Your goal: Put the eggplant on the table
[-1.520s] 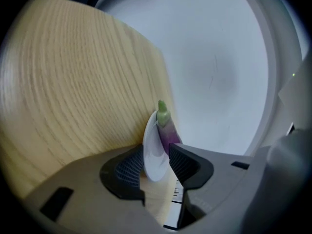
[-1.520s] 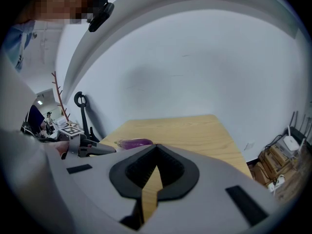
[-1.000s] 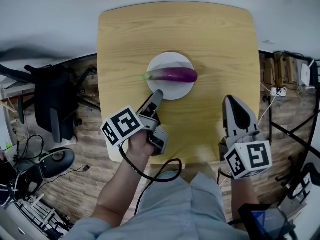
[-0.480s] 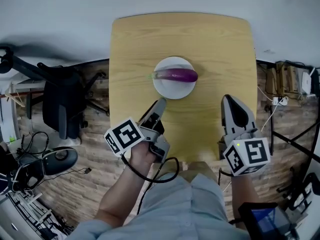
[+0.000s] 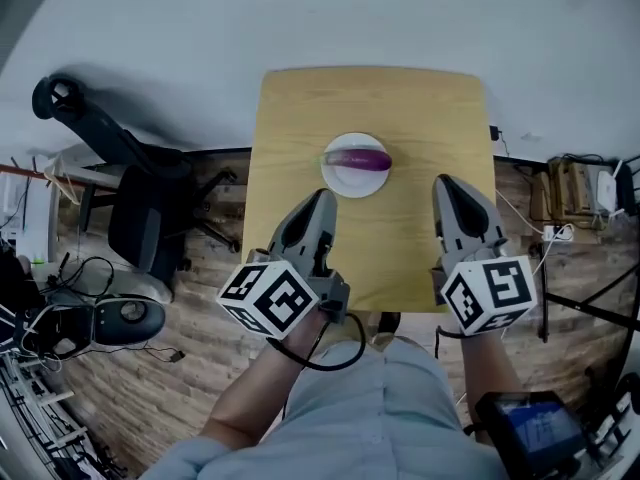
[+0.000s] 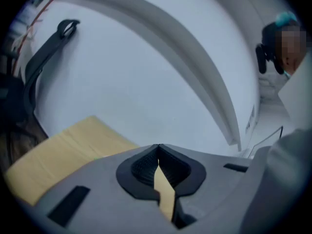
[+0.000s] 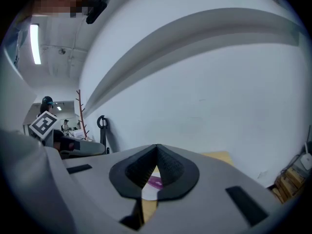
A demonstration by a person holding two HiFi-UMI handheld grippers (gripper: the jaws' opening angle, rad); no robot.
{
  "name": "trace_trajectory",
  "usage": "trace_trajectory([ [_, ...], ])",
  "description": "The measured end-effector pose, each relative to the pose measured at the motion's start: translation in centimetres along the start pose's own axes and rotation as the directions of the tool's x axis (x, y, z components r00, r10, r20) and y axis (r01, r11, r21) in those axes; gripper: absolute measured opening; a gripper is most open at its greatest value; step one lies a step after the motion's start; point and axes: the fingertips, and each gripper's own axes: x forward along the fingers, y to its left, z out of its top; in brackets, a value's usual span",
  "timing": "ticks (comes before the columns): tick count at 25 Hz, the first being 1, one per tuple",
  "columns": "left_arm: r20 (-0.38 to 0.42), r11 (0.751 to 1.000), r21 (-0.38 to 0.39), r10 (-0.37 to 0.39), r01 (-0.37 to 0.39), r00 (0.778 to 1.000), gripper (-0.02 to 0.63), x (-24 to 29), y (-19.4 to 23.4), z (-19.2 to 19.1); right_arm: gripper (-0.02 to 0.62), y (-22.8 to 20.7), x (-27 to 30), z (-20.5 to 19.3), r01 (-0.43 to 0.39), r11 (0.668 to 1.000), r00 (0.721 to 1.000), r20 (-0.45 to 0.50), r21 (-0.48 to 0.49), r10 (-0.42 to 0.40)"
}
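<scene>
Over table (image 5: 290, 118) — left gripper (image 5: 318, 201) level, just-closed, empty

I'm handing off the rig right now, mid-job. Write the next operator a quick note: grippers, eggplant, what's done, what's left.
Left gripper: shut, jaws just closed on nothing, over the near edge of the table.
Right gripper: shut, empty, over the same edge.
Eggplant: lying across the white plate mid-table, no gripper touching it.
Done: nothing yet.
Left: open a gripper, grasp the eggplant, set it on bare tabletop.
</scene>
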Motion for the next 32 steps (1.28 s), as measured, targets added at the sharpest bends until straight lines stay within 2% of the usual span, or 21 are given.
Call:
trace_trajectory([
  [2, 0.080, 0.987, 0.154, 0.025, -0.037, 0.996, 0.006, -1.3, -2.1, 1.4, 0.000, 1.0, -1.2, 1.6, -0.026, 1.000, 0.999, 0.041, -0.013, 0.026],
  [4, 0.139, 0.951, 0.299, 0.039, -0.080, 0.989, 0.006, -2.4, -4.3, 2.1, 0.000, 2.0, -2.5, 2.9, -0.047, 0.998, 0.996, 0.075, -0.030, 0.049],
  [7, 0.186, 0.862, 0.490, 0.043, -0.131, 0.982, 0.008, -3.4, -7.7, 2.4, 0.000, 3.1, -4.3, 4.3, -0.064, 0.996, 0.991, 0.111, -0.058, 0.070],
  [9, 0.236, 0.797, 0.582, 0.028, -0.165, 0.971, 0.006, -4.2, -9.7, 2.9, 0.000, 3.8, -5.4, 5.1, -0.074, 0.995, 0.988, 0.133, -0.072, 0.083],
  [10, 0.260, 0.776, 0.605, 0.019, -0.178, 0.965, 0.006, -4.6, -10.5, 3.2, 0.000, 4.2, -5.9, 5.4, -0.080, 0.994, 0.986, 0.142, -0.079, 0.090],
  [11, 0.275, 0.767, 0.614, 0.013, -0.186, 0.961, 0.006, -5.1, -11.0, 3.3, 0.000, 4.6, -6.3, 5.6, -0.085, 0.993, 0.984, 0.149, -0.086, 0.097],
  [17, 0.304, 0.754, 0.624, 0.006, -0.204, 0.953, 0.006, -7.2, -12.5, 3.0, 0.000, 6.3, -8.6, 6.3, -0.106, 0.988, 0.977, 0.174, -0.116, 0.125],
  [20, 0.302, 0.759, 0.618, 0.011, -0.205, 0.953, 0.006, -7.8, -12.5, 3.0, 0.000, 6.8, -9.2, 6.2, -0.114, 0.986, 0.975, 0.178, -0.120, 0.134],
  [24, 0.309, 0.744, 0.635, 0.001, -0.208, 0.951, 0.006, -8.1, -13.2, 3.0, 0.000, 7.4, -9.6, 6.3, -0.115, 0.983, 0.973, 0.182, -0.147, 0.141],
  [32, 0.297, 0.744, 0.639, -0.008, -0.193, 0.955, 0.006, -8.2, -13.7, 3.0, 0.000, 7.9, -10.0, 6.5, -0.116, 0.982, 0.971, 0.189, -0.151, 0.144],
])
